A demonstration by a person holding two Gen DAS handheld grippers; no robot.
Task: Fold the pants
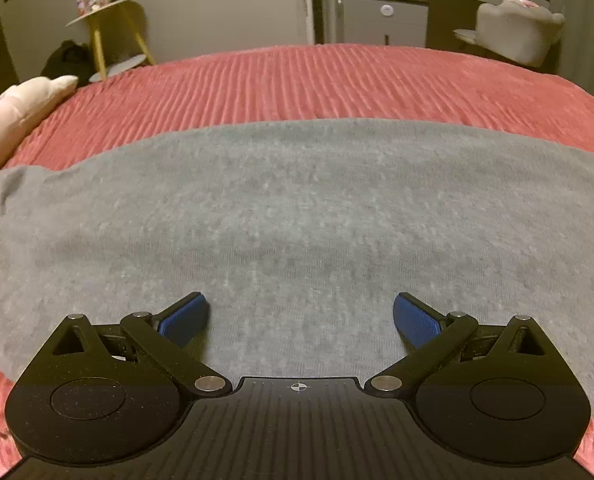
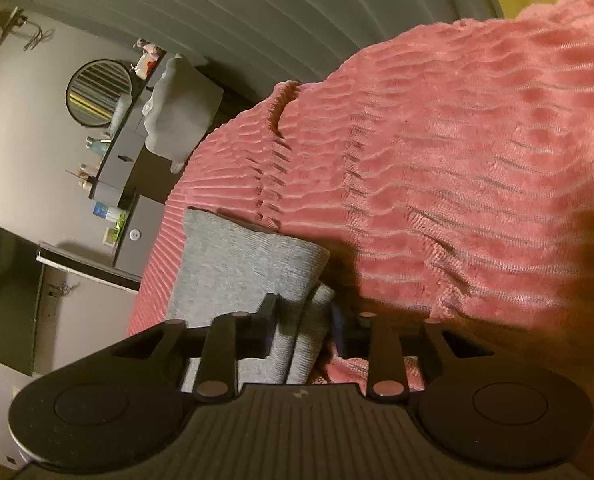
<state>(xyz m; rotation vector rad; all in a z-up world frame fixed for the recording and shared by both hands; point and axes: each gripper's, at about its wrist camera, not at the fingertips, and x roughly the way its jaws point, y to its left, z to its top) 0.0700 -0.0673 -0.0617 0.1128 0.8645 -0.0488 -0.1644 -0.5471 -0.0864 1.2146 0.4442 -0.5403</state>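
Grey pants (image 1: pixel 297 208) lie spread flat across a ribbed pink bedspread (image 1: pixel 297 80). My left gripper (image 1: pixel 301 312) hovers low over the cloth near its close edge, blue pads wide apart with nothing between them. The right wrist view is rolled sideways. There the pants (image 2: pixel 237 264) end in a cuff whose thick folded edge runs between the fingers of my right gripper (image 2: pixel 303 316). Those fingers stand close together and pinch this fold from both sides. The bedspread (image 2: pixel 457 160) fills the space beyond.
A pale pink pillow (image 1: pixel 13 120) lies at the bed's left edge. Past the bed stand a yellow stool (image 1: pixel 109 28), a grey cabinet (image 1: pixel 381 20) and a white chair (image 1: pixel 517 28). A round mirror (image 2: pixel 99 92) hangs on the wall.
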